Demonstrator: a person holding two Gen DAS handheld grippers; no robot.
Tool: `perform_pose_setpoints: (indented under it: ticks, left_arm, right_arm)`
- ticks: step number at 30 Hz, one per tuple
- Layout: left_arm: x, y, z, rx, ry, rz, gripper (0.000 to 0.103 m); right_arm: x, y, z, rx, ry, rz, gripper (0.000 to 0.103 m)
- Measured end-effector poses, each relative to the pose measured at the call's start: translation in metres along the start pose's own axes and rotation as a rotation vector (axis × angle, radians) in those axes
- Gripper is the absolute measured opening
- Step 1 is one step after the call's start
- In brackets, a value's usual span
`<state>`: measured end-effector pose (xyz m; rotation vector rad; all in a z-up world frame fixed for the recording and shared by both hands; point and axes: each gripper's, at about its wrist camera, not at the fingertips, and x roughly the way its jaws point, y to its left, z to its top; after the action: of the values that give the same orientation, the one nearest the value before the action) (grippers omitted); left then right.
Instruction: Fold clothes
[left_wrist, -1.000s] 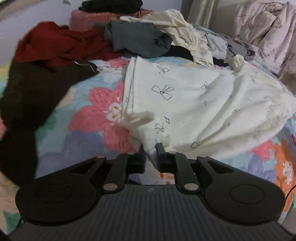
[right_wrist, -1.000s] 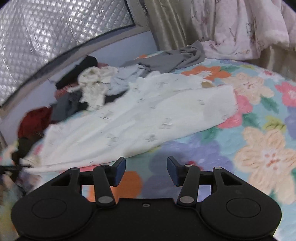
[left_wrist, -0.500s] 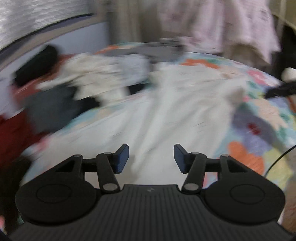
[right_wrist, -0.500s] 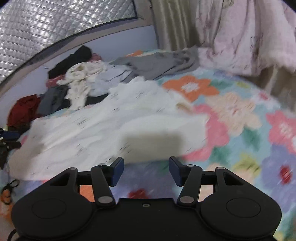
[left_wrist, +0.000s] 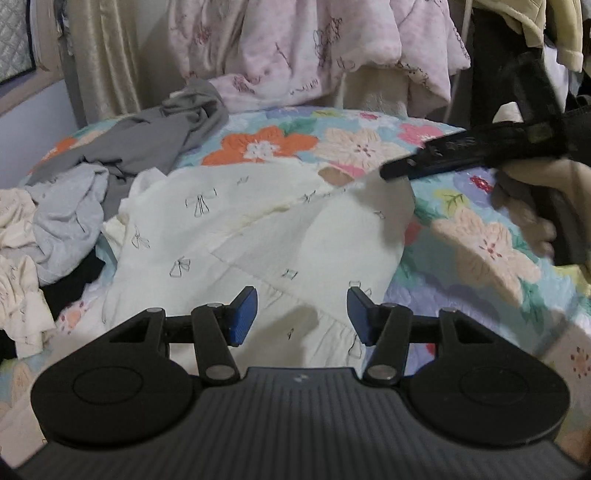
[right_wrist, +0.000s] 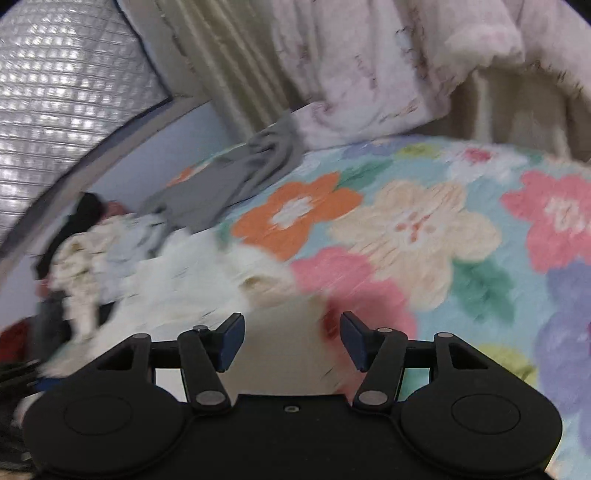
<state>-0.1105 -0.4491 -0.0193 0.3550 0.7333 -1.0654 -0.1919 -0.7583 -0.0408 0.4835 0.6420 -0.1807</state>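
Observation:
A white garment with small bow prints (left_wrist: 229, 236) lies spread on the floral bedspread (left_wrist: 484, 254), one flap folded over its right half. My left gripper (left_wrist: 302, 316) hovers over the garment's near edge, open, with nothing between its blue pads. In the same view my right gripper (left_wrist: 400, 170) reaches in from the right above the garment's far right corner, held by a hand (left_wrist: 532, 192). The right wrist view is blurred: my right gripper (right_wrist: 291, 341) is over the white garment (right_wrist: 184, 295), its jaws opening and nothing between them.
A grey garment (left_wrist: 147, 144) and a heap of pale grey and cream clothes (left_wrist: 48, 229) lie at the left of the bed. A pink quilt (left_wrist: 314, 48) and beige curtain (left_wrist: 99, 59) hang behind. Bare bedspread (right_wrist: 443, 240) shows to the right.
My left gripper let go of the white garment's edge, opened and swung across the bed toward its far side. My right gripper moved over the garment's right corner and its jaws widened.

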Motion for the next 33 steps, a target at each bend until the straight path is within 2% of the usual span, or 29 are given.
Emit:
perform_pose_setpoints:
  ticks: [1, 2, 3, 4, 5, 7, 11, 16, 18, 21, 27, 30, 33]
  left_arm:
    - [0.002, 0.005, -0.002, -0.023, -0.001, -0.012, 0.053]
    - [0.005, 0.011, -0.003, -0.053, 0.0, -0.026, 0.053]
    - [0.009, 0.017, -0.004, -0.087, 0.003, -0.042, 0.053]
    - [0.013, 0.021, -0.004, -0.113, 0.005, -0.051, 0.053]
    - [0.017, 0.024, -0.002, -0.123, -0.001, -0.053, 0.053]
    - [0.025, 0.027, 0.003, -0.133, -0.021, -0.051, 0.053]
    - [0.04, 0.025, 0.025, -0.128, -0.069, -0.121, 0.054]
    - [0.066, 0.014, 0.041, -0.075, -0.024, -0.176, 0.056]
    - [0.075, 0.009, 0.039, -0.052, 0.028, -0.18, 0.056]
    - [0.079, 0.011, 0.039, -0.075, 0.046, -0.172, 0.056]
    - [0.077, 0.038, 0.069, -0.237, 0.006, -0.175, 0.059]
    - [0.09, 0.033, 0.088, -0.231, 0.024, -0.19, 0.064]
    - [0.11, 0.019, 0.097, -0.206, 0.077, -0.19, 0.067]
  right_arm:
    - [0.004, -0.005, -0.002, 0.021, -0.006, 0.047, 0.063]
    - [0.008, -0.009, -0.004, 0.042, -0.011, 0.094, 0.057]
    - [0.01, -0.014, -0.01, 0.067, -0.019, 0.17, 0.045]
    - [0.009, -0.015, -0.015, 0.076, -0.014, 0.25, 0.012]
    - [0.005, -0.014, -0.021, 0.078, -0.014, 0.28, 0.008]
    - [-0.007, -0.007, -0.033, 0.046, -0.022, 0.313, 0.008]
    - [-0.03, 0.019, -0.051, -0.093, 0.005, 0.329, 0.007]
    - [-0.035, 0.029, -0.05, -0.239, 0.112, 0.264, 0.007]
    - [-0.031, 0.027, -0.05, -0.228, 0.105, 0.298, 0.007]
    - [-0.026, 0.023, -0.052, -0.212, 0.095, 0.348, 0.007]
    - [-0.001, 0.038, -0.058, -0.231, 0.147, 0.391, 0.007]
    - [0.001, 0.048, -0.061, -0.27, 0.149, 0.391, 0.008]
    - [0.001, 0.051, -0.065, -0.279, 0.154, 0.394, 0.008]
